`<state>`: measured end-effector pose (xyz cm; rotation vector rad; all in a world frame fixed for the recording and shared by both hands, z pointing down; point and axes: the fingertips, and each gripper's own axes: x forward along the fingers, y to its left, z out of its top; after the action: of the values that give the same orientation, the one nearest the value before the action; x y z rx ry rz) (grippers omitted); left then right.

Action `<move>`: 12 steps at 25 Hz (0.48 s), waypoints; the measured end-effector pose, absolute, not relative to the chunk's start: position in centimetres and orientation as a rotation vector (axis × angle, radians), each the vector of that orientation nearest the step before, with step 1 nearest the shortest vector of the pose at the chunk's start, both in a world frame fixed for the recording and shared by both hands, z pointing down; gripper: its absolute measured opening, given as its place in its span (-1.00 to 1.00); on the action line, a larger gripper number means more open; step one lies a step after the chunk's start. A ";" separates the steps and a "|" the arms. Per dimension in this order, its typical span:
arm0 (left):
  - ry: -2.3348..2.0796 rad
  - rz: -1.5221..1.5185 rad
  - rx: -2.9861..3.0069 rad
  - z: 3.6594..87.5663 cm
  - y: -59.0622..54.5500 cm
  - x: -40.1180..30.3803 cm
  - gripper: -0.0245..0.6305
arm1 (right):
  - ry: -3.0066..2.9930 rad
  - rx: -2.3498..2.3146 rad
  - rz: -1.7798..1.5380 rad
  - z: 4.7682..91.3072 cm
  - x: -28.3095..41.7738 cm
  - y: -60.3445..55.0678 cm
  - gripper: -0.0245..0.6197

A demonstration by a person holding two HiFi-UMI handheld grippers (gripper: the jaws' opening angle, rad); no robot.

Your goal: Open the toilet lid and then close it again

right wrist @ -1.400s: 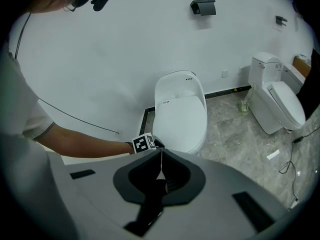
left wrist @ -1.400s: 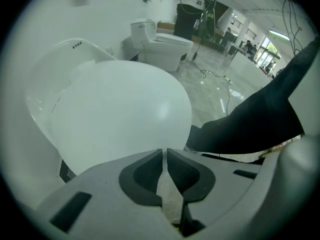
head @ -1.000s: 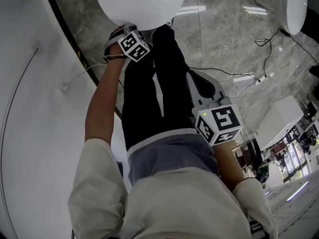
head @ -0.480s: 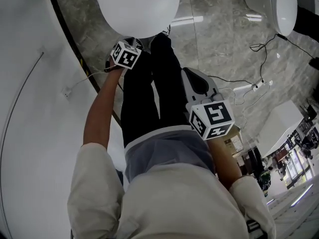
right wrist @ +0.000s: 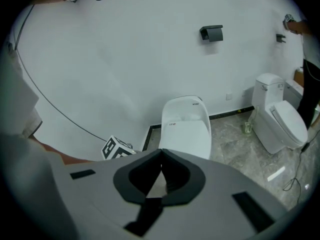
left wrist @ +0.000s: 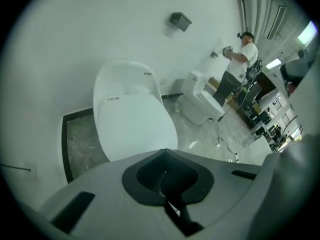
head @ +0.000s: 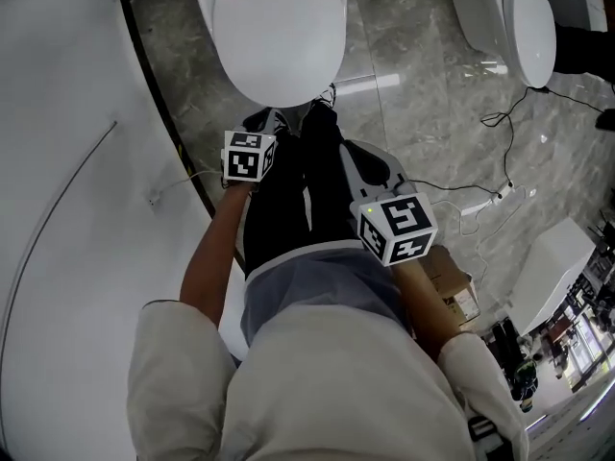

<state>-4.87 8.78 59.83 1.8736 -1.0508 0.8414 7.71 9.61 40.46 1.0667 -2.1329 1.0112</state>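
The white toilet [head: 279,41] stands against the wall with its lid [left wrist: 132,126] lying flat and closed; the lid [right wrist: 186,136] also shows in the right gripper view. My left gripper [head: 258,128] hangs in the air short of the bowl's front rim, touching nothing, its jaws [left wrist: 164,149] shut and empty. To its right and nearer my body, my right gripper [head: 354,154] is held over my legs. Its tips [right wrist: 162,149] meet with nothing between them.
A second white toilet [head: 524,27] stands at the right. Cables and a power strip [head: 480,185] lie on the marble floor, with a cardboard box [head: 452,286] near my right side. Another person [left wrist: 242,59] works at the far wall. The white wall [head: 67,161] closes the left.
My left gripper has come up and back from the toilet's front rim, and its cube has rolled. The right gripper rose a little. The whole closed lid has come into view.
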 end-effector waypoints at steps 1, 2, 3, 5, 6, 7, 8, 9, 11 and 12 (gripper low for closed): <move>-1.056 0.813 1.887 58.4 8.8 -4.8 -0.91 | -2.145 1.066 1.001 39.9 7.5 9.4 -0.90; -1.062 0.792 1.905 57.0 8.9 -4.7 -0.91 | -2.158 1.064 0.990 39.3 7.2 9.3 -0.90; -1.070 0.779 1.925 55.7 8.9 -4.7 -0.91 | -2.171 1.063 0.977 38.7 7.0 9.2 -0.90; -1.091 0.756 1.960 53.2 8.8 -4.7 -0.91 | -2.191 1.064 0.955 37.5 6.8 9.0 -0.90; -1.103 0.737 1.970 51.9 8.8 -4.7 -0.91 | -2.199 1.067 0.948 36.9 6.7 8.8 -0.90; -1.116 0.715 1.979 50.7 8.6 -4.7 -0.91 | -2.207 1.069 0.943 36.4 6.7 8.7 -0.90; -1.130 0.691 1.987 49.4 8.4 -4.8 -0.91 | -2.216 1.071 0.938 35.9 6.7 8.4 -0.90; -1.145 0.668 1.997 48.1 8.2 -4.8 -0.91 | -2.226 1.070 0.934 35.3 6.6 8.1 -0.90; -1.180 0.619 2.018 45.3 7.5 -4.9 -0.91 | -2.249 1.064 0.927 34.2 6.5 7.3 -0.90; -1.198 0.592 2.027 43.9 7.2 -5.1 -0.91 | -2.260 1.059 0.921 33.6 6.5 7.0 -0.90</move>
<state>-5.06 7.19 43.90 2.0274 -1.1981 0.5921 6.51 7.01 33.57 1.0591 -2.2602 0.9210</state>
